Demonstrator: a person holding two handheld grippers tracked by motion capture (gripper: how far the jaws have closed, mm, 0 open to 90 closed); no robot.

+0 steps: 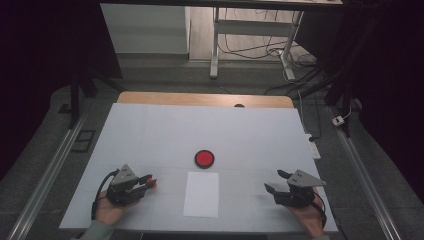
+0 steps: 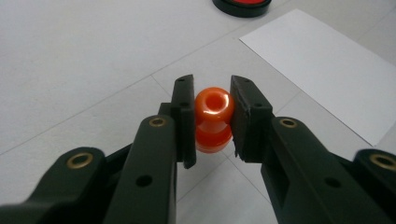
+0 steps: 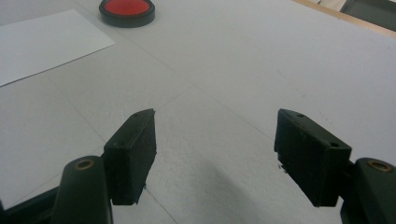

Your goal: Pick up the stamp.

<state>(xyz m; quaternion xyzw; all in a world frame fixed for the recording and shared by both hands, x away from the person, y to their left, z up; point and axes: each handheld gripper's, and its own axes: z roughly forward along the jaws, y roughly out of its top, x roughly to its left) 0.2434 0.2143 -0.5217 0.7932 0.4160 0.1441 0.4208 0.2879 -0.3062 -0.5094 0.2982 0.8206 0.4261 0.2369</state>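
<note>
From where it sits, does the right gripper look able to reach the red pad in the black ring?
Probably yes: the right gripper is open and holds nothing, and bare table lies between it and the red pad.

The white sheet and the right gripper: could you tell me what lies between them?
Nothing: in the high view, bare table runs from the sheet to the right gripper, whose jaws stand open and empty.

On the white table [image 1: 150,130], the left gripper [image 1: 150,183] clamps a small orange piece [image 1: 154,185] beside the white sheet [image 1: 201,194].
</note>
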